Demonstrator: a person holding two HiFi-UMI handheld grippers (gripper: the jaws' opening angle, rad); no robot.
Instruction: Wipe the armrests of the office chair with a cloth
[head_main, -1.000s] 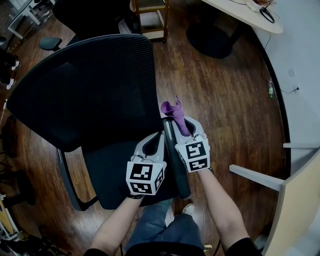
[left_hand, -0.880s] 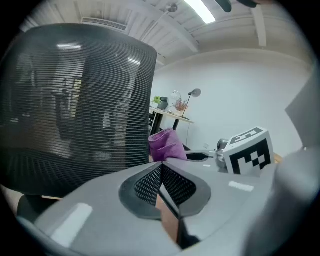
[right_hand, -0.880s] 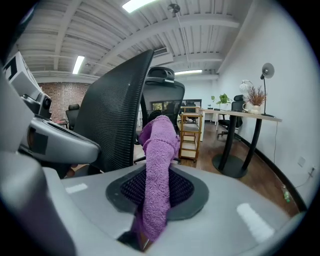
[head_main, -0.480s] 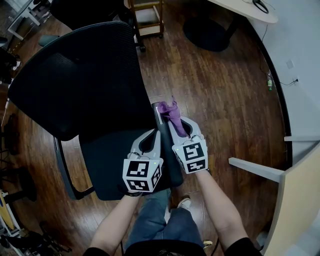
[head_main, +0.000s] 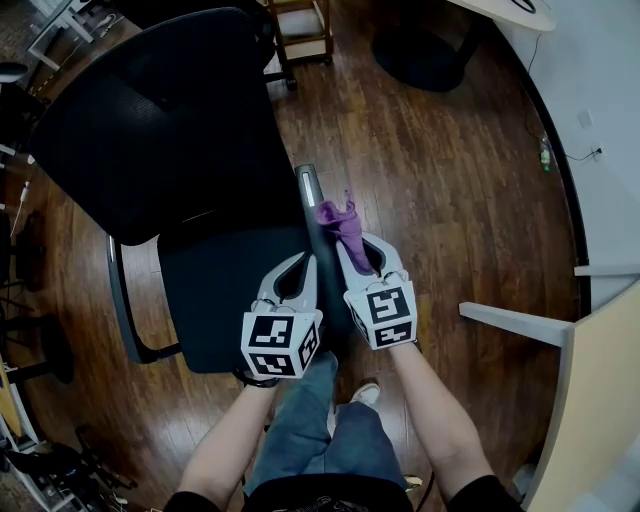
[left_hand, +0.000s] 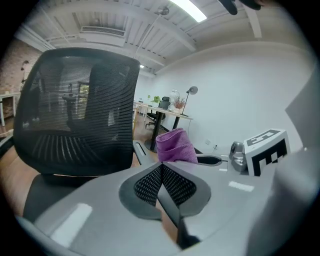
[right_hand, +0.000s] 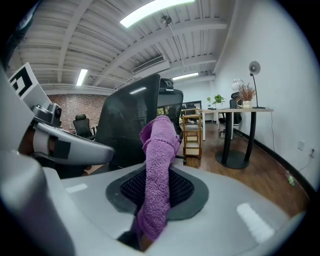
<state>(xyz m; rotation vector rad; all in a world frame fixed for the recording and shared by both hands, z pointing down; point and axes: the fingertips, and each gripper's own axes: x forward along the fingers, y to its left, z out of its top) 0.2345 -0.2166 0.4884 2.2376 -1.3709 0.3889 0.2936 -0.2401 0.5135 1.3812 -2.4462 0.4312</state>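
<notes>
While the office chair (head_main: 150, 120) sits farther left than a second ago, the left gripper (head_main: 306, 262) hangs closed and empty just beside its right armrest (head_main: 309, 198). The armrest's far end now shows beyond the purple cloth (head_main: 342, 222), which is clamped in the right gripper (head_main: 352, 248). Open wooden floor (head_main: 460, 200) lies to the right.

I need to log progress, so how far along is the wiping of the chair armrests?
Done: the cloth is clamped in the right gripper jaws. In hand: it hangs beside the near armrest; contact is unclear. Left: nothing shows either armrest wiped, the far armrest has no cloth near it, and the left gripper is shut and empty.
</notes>
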